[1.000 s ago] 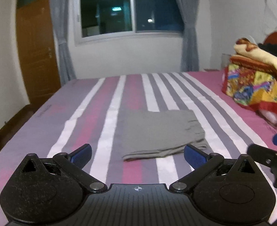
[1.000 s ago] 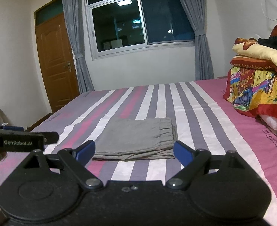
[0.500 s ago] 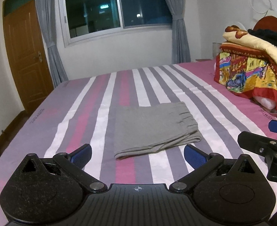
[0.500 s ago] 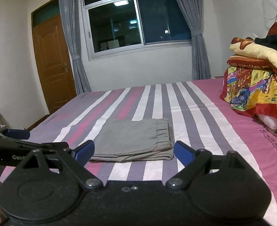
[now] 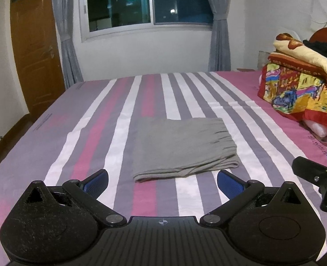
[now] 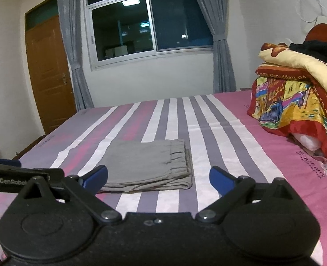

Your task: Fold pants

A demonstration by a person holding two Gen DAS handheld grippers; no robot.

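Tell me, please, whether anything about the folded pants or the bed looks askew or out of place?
Only a small thing: the grey pants lie folded on the striped bed, but their near edge shows layers slightly uneven. Both the left tool and the right tool are open and holding nothing.

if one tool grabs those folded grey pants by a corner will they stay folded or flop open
The pants would probably flop open: they look like thin, soft cloth lying limp on the bed. The loose layers stacked at the near edge seem likely to slide apart. They look light, so a push would likely bunch them rather than slide them whole.
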